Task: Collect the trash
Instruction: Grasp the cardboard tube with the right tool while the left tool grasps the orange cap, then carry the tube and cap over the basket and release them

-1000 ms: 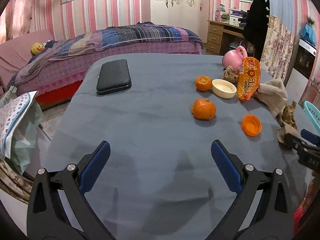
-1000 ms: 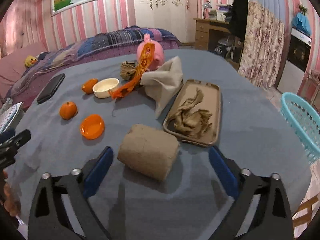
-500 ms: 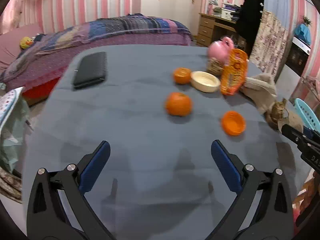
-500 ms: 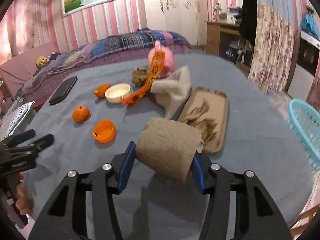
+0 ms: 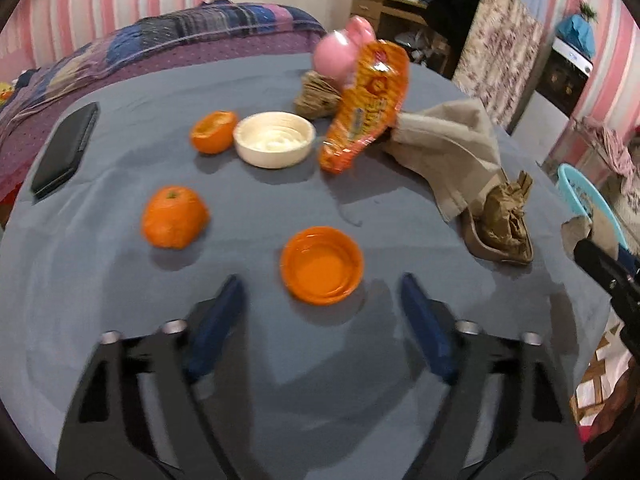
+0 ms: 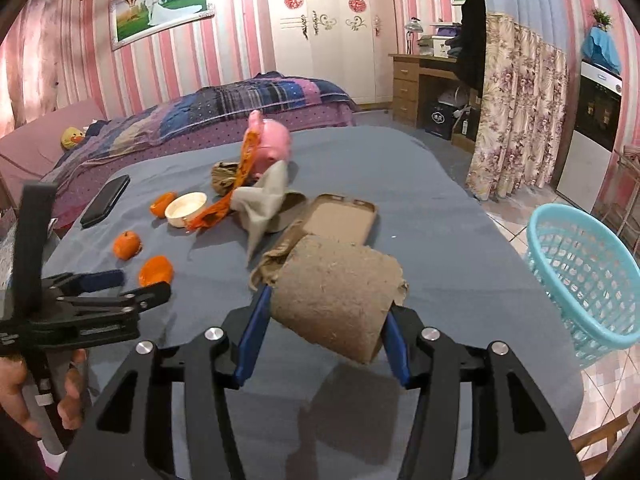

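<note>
Brown cardboard tube (image 6: 340, 300) is pinched by right gripper (image 6: 322, 342), lifted off grey table (image 6: 420, 208). Left gripper (image 5: 320, 312), jaws just narrowing, nothing pinched, is aimed near orange plastic lid (image 5: 322, 266). Tube could be crushed or dropped short of blue basket (image 6: 584, 276).

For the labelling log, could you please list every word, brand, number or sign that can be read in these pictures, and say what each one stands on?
No text can be read with certainty.
orange snack wrapper: printed characters and a logo, too blurred to read.
white wardrobe: two round red ornaments, their signs too small to make out.
black box under the desk: a pale mark, unreadable.
</note>
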Demonstrator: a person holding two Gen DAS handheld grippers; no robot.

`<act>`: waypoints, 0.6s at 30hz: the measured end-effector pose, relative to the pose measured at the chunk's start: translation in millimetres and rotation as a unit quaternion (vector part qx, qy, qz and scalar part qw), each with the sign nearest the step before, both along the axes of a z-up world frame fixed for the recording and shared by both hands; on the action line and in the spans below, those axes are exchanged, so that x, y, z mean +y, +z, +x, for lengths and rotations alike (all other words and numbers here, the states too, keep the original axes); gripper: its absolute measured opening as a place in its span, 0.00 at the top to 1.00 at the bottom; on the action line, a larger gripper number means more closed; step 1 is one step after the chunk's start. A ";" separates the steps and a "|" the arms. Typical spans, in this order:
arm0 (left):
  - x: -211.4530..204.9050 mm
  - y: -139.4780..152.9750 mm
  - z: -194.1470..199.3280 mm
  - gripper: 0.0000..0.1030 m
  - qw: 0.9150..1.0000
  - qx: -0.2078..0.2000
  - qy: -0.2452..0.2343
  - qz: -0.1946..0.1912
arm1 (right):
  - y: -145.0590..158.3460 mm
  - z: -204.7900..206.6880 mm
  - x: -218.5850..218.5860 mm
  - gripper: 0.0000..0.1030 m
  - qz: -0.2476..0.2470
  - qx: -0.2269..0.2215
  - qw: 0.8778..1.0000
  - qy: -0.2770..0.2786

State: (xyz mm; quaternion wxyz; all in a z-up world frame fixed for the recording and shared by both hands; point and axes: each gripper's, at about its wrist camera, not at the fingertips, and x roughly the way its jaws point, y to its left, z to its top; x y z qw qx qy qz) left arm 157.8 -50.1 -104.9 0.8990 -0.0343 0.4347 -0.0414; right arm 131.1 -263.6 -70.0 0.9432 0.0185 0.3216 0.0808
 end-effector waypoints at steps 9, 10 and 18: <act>5.1 10.0 1.3 0.62 0.999 -0.030 0.013 0.007 | 6.9 11.9 -27.0 0.50 -0.002 -0.016 1.000 -0.002; 5.0 15.5 0.9 0.62 0.999 -0.040 0.018 0.014 | 8.2 12.7 -29.8 0.50 -0.003 -0.018 1.000 -0.004; -22.0 75.9 12.3 0.62 0.991 -0.124 0.014 0.040 | 32.3 29.8 -76.7 0.50 -0.021 -0.048 0.998 -0.026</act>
